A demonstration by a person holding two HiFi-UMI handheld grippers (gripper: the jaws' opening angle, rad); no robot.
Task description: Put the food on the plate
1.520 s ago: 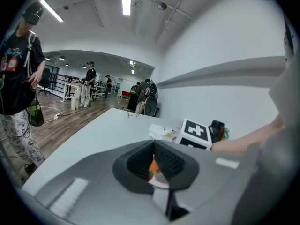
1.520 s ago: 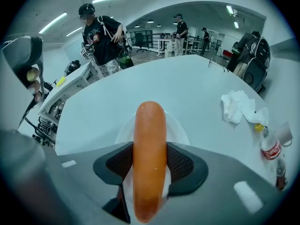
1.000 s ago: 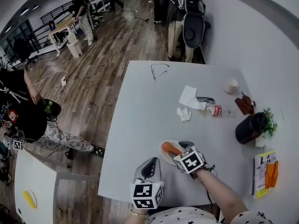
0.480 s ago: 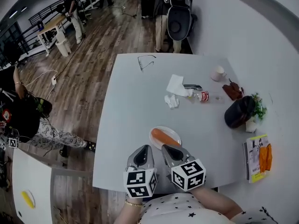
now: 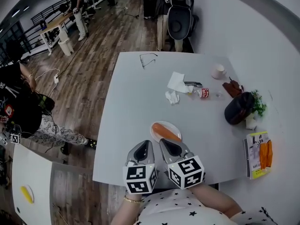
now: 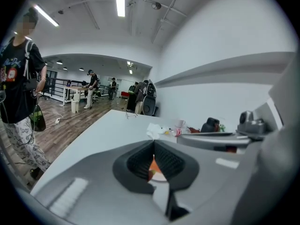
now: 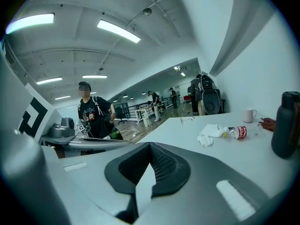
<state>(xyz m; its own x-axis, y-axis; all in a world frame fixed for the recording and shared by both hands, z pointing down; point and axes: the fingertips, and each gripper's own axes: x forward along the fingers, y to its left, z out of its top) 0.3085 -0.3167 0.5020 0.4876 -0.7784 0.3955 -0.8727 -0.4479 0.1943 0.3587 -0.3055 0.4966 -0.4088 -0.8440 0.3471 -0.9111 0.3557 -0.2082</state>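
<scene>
An orange piece of food (image 5: 166, 131) lies on a small white plate (image 5: 157, 124) near the front of the grey table (image 5: 140, 93). Both grippers hover side by side just in front of the plate, near the table's front edge. My left gripper (image 5: 144, 148) is shut with nothing in it; through the gap below its pads the orange food (image 6: 152, 163) and the plate (image 6: 160, 177) show. My right gripper (image 5: 167, 145) is also shut and empty, its tips close to the plate's near rim. In the right gripper view (image 7: 151, 159) the jaws meet with nothing between them.
Crumpled white tissues (image 5: 176, 86), a small bottle with a red label (image 5: 201, 93), a white cup (image 5: 218, 72), a dark bottle (image 5: 238, 108), a small plant (image 5: 257, 104) and a booklet (image 5: 257, 153) lie at the back and right. Glasses (image 5: 147, 59) lie at the far edge. People stand around.
My right gripper has let go of the orange food on the plate, pulled back toward me and shut. It now sits beside the left gripper. The head view has shifted slightly.
</scene>
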